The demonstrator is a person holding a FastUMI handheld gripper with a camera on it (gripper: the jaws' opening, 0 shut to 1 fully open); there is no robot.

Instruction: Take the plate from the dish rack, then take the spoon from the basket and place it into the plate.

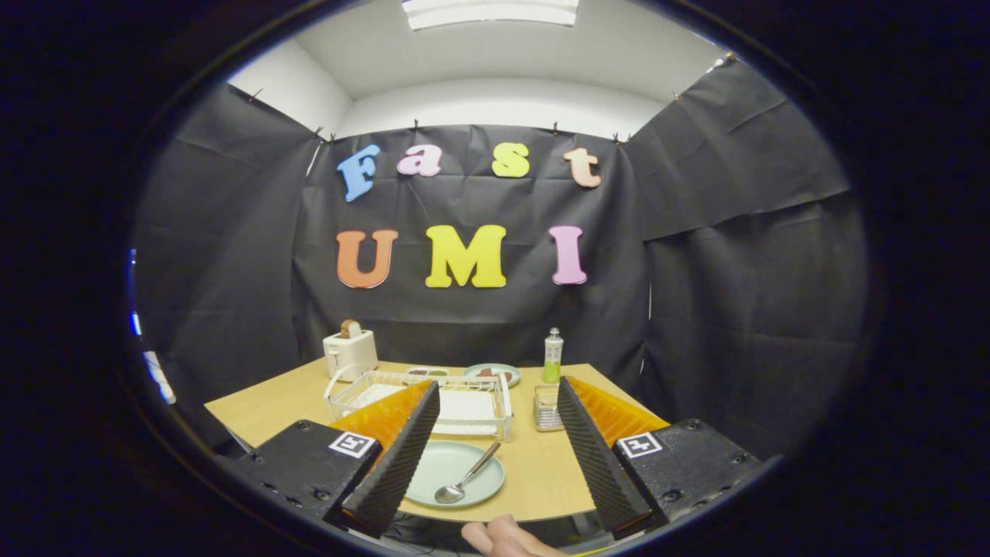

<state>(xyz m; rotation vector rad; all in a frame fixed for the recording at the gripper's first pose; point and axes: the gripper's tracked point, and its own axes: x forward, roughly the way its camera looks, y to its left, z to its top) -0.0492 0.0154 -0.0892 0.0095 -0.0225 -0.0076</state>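
While my gripper [495,433] is hanging above the near edge of the light wooden table [255,414] with its fingers spread wide and holding nothing, the pale green round plate [452,473] is sitting between them, and the slim metal spoon [464,483] is already lying in it, bowl nearest me. I am judging the spoon light, stiff and slippery, best pinched across its thin handle; the plate looks rigid, breakable and smooth, to be taken by its rim. Just beyond the plate the white wire dish rack [433,402] is standing, a small clear basket [547,408] beside it. Farther back are a cream toaster [349,352], a green bottle [552,357] and a second plate [493,374]. Nothing is blocking my way.
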